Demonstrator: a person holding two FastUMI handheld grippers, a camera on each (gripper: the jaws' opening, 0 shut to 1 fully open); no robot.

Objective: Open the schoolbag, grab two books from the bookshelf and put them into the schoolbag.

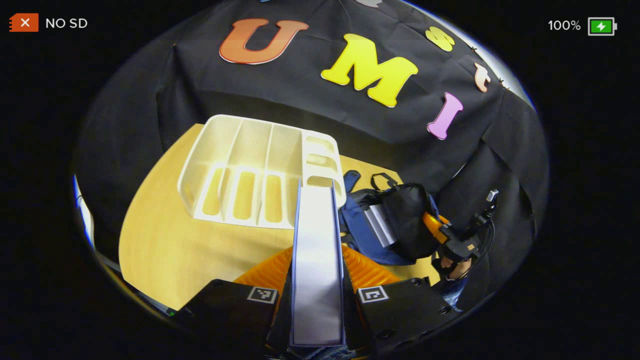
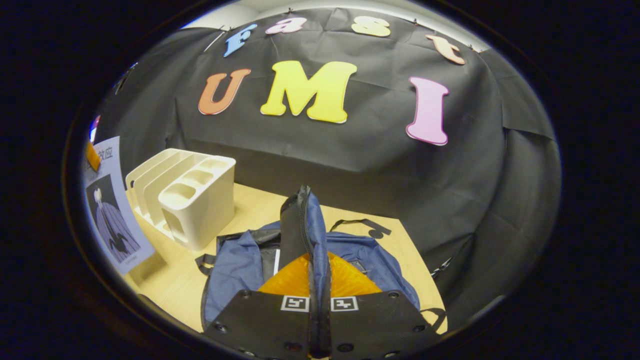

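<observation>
My left gripper (image 1: 317,262) is shut on a book (image 1: 315,235) with blue covers, seen edge-on with its white pages up, above the table. The white bookshelf (image 1: 250,170) behind it has bare slots. To the right lies the blue and black schoolbag (image 1: 360,230), open, with another book (image 1: 378,225) inside. My right gripper (image 2: 318,277) is shut on the bag's raised flap (image 2: 300,225), holding it upright over the schoolbag (image 2: 240,265). Farther off, the right gripper (image 1: 447,237) sits at the bag's far side. The held book (image 2: 112,215) hangs at the left edge.
The yellow wooden table (image 1: 165,250) carries the bookshelf (image 2: 185,195) at the back left and the bag at the right. Black straps (image 2: 367,225) trail behind the bag. The black cloth wall stands close behind the table.
</observation>
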